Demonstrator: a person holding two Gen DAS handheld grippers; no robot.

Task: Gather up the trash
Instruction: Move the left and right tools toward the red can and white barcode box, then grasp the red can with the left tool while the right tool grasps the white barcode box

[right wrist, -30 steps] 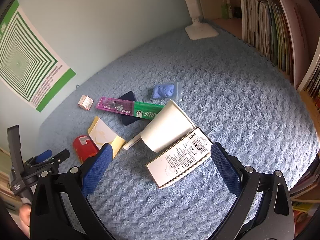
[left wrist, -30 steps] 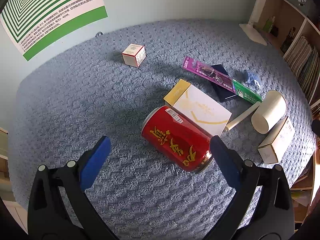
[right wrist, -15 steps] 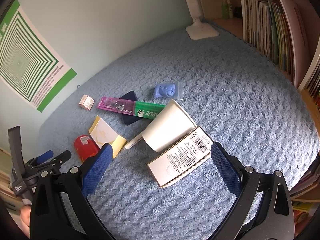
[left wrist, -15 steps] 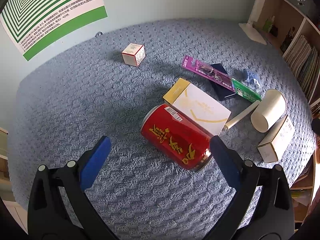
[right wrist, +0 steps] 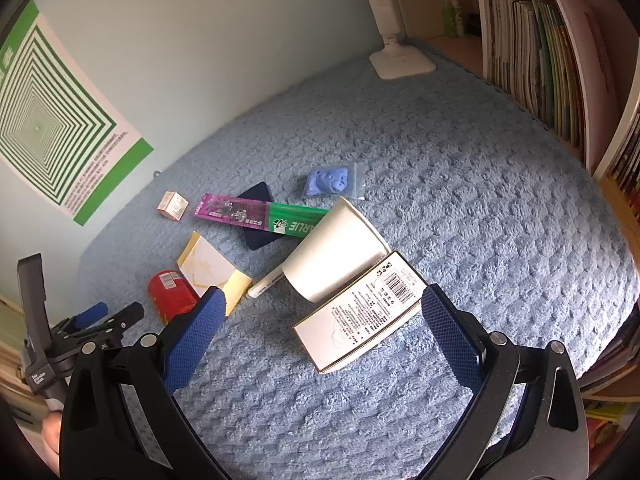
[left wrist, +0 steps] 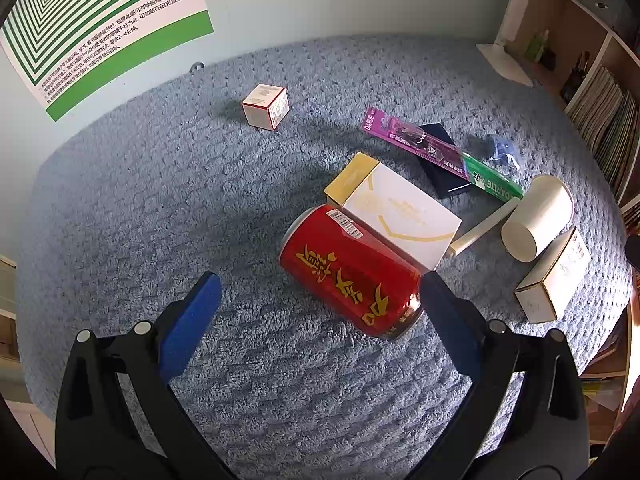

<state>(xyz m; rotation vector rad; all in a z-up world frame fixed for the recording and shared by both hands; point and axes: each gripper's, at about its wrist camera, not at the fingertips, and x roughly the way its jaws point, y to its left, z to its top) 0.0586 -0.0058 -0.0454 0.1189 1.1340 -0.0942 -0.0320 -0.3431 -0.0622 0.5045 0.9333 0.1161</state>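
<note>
Red can (left wrist: 350, 270) on its side, framed by wide-open, empty left gripper (left wrist: 316, 294), likely for grasping. Right gripper (right wrist: 318, 306) equally spread, empty, over white carton (right wrist: 358, 316)

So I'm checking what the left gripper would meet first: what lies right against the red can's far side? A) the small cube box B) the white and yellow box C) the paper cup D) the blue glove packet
B: in the left wrist view the white and yellow box lies directly alongside the red can.
</note>
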